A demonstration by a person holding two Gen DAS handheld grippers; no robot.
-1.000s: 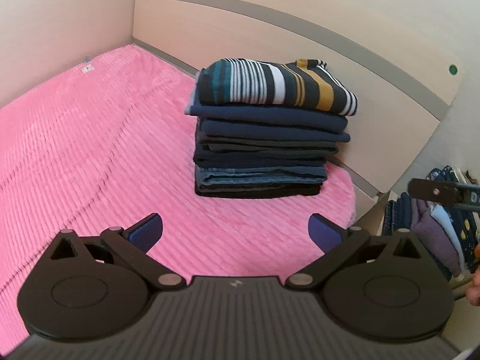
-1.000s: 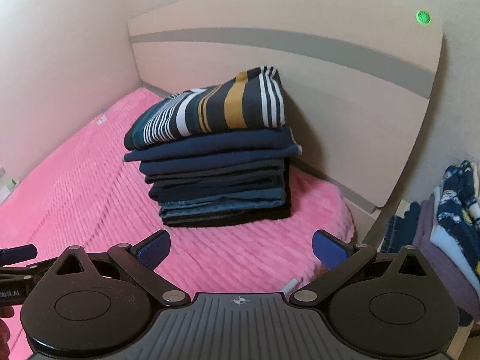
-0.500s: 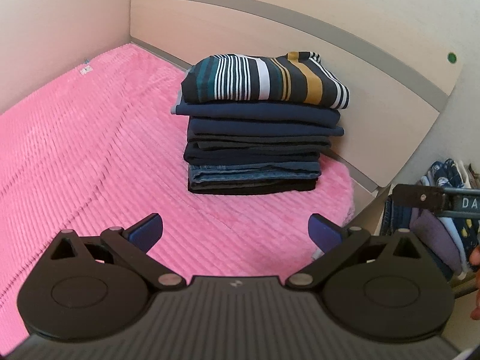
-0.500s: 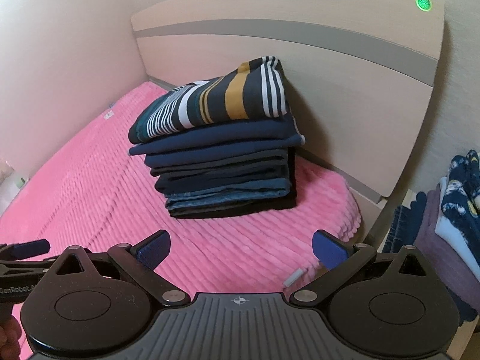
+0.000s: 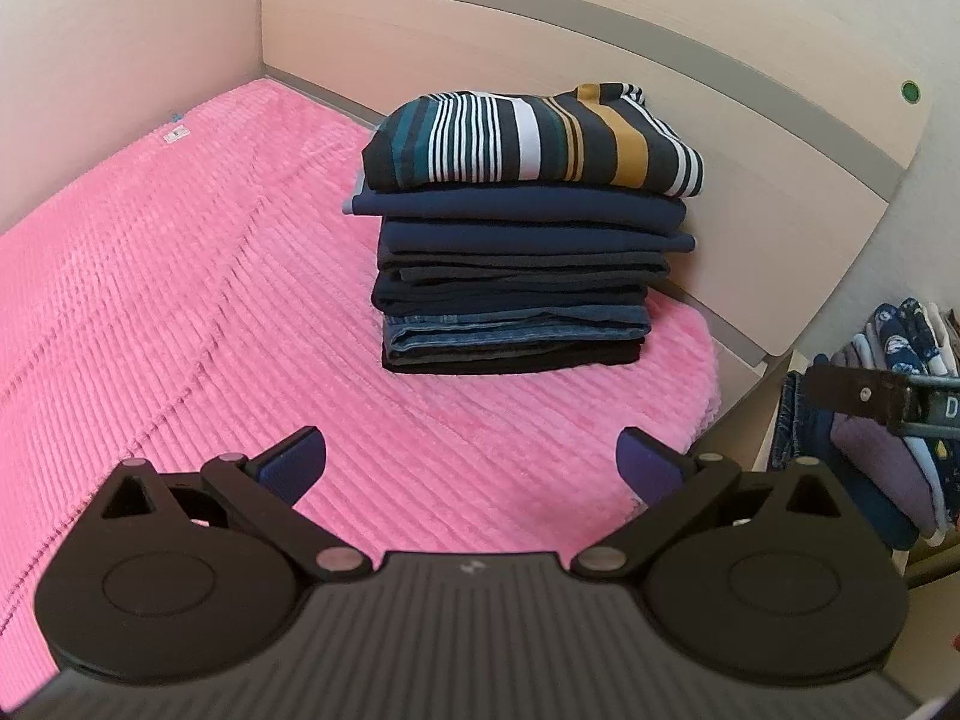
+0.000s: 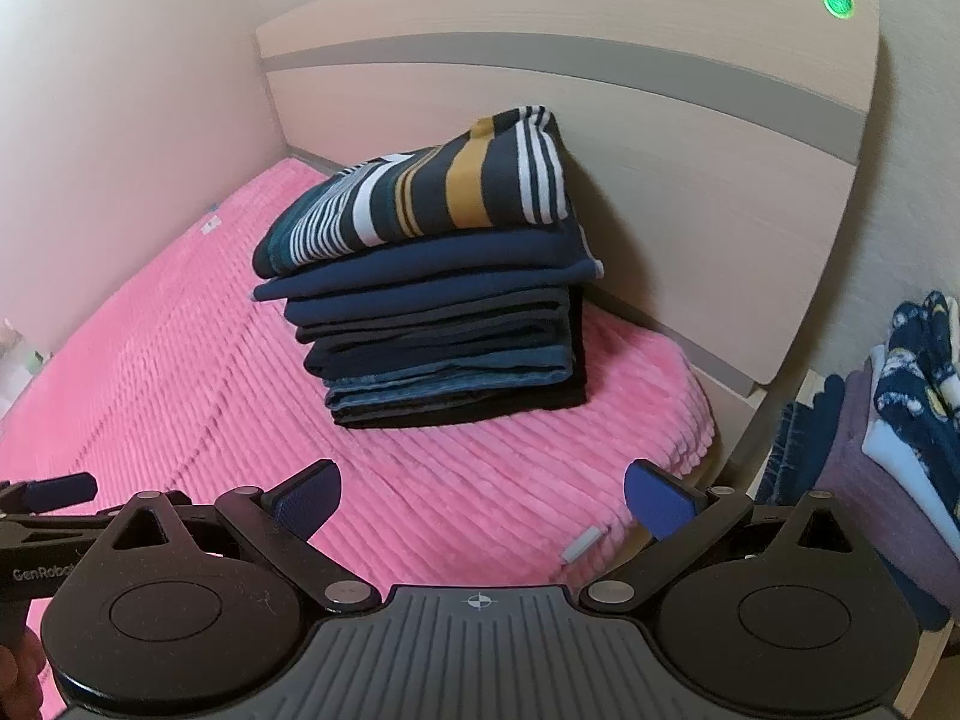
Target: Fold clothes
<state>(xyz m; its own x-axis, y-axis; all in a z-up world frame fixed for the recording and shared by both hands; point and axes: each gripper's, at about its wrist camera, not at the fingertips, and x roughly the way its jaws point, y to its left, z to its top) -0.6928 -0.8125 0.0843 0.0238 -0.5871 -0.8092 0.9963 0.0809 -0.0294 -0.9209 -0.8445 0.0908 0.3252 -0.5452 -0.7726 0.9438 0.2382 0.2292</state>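
soft even daylight, fisheye-bent edges, slight motion blur

Your left black two-finger gripper with blue pads (image 5: 471,459) hangs with its jaws spread wide and nothing between them, well short of the folded clothes stack on the pink bed (image 5: 522,234) and facing it. Your right black two-finger gripper with blue pads (image 6: 480,495) is spread just as wide and empty, level with its partner and to the right of it, angled toward the stack's right corner. A bit of your hand (image 6: 21,675) shows behind the left gripper
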